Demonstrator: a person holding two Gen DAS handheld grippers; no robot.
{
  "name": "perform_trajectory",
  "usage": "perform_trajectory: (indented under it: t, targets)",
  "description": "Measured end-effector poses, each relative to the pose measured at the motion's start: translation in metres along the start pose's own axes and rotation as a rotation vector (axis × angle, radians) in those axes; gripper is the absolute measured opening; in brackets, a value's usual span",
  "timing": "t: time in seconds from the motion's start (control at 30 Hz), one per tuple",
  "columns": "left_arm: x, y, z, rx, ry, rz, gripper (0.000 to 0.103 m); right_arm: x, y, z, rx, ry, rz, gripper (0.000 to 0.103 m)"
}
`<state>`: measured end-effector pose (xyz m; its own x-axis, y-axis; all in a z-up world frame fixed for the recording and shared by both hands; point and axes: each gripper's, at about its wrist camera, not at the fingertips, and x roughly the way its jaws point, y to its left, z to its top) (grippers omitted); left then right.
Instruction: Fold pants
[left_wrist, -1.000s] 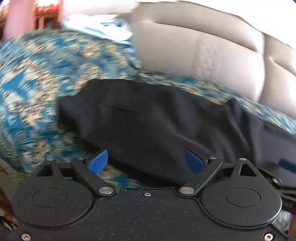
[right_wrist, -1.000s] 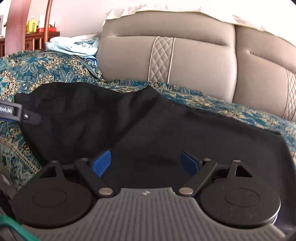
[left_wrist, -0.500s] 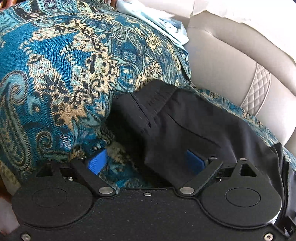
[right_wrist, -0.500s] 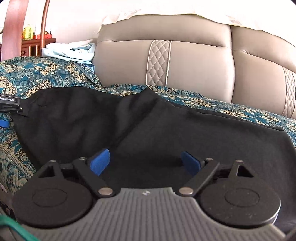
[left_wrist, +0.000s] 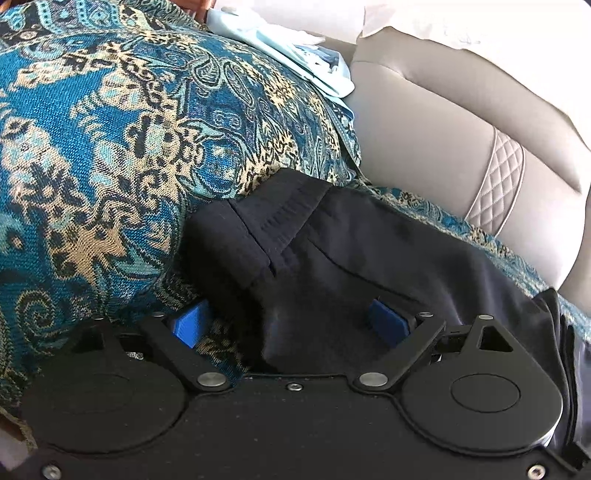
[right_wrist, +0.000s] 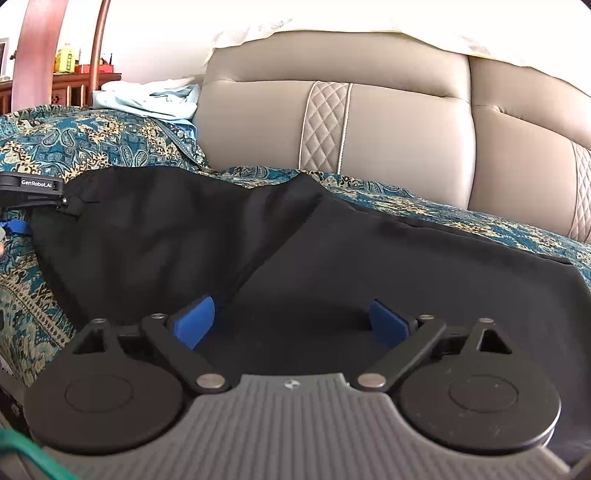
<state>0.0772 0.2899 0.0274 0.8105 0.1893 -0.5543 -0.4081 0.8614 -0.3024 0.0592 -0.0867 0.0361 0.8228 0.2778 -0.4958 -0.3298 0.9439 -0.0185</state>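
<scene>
Black pants (right_wrist: 332, 266) lie spread on a sofa seat covered by a blue paisley throw (right_wrist: 92, 144). In the left wrist view the waistband end (left_wrist: 280, 218) sits against the throw-covered armrest (left_wrist: 110, 147). My left gripper (left_wrist: 291, 323) is open, its blue pads either side of the near waistband corner. It also shows at the left edge of the right wrist view (right_wrist: 29, 192). My right gripper (right_wrist: 291, 321) is open low over the pants' near edge, nothing between its pads.
A beige leather sofa back (right_wrist: 388, 129) rises behind the seat. Light blue clothes (right_wrist: 147, 99) are piled on the armrest top. A wooden cabinet with bottles (right_wrist: 70, 74) stands far left.
My left gripper has swung left and closed in on the waistband corner by the armrest. My right gripper has stayed almost still, edging slightly lower.
</scene>
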Motion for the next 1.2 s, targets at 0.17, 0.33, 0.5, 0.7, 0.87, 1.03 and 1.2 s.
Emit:
perform_trajectory:
  t: [0.17,0.33,0.5,0.7,0.87,1.03,1.2]
  targets:
    - [-0.007,0.013,-0.003,-0.091,-0.066,0.062,0.024,0.001,0.002,-0.001,-0.005,-0.003,-0.004,0.100]
    - [-0.007,0.026,-0.004,-0.181,-0.054,0.031,0.033,0.003,0.005,-0.001,-0.013,-0.001,-0.008,0.101]
    - [0.005,0.030,-0.006,-0.227,-0.092,-0.010,0.048,0.004,0.008,-0.002,-0.018,0.001,-0.017,0.101]
    - [0.011,0.028,0.000,-0.264,-0.092,0.017,0.031,0.004,0.008,0.001,-0.008,0.016,-0.015,0.099]
    - [-0.014,0.005,0.011,-0.146,-0.150,0.055,0.015,-0.001,-0.006,0.013,0.089,0.047,0.043,0.097]
    - [-0.048,-0.048,0.026,-0.005,-0.227,-0.027,0.015,0.002,-0.040,0.033,0.239,0.150,0.107,0.097]
    - [-0.076,-0.130,0.024,0.180,-0.267,-0.154,0.015,0.017,-0.107,0.048,0.501,0.237,0.203,0.095]
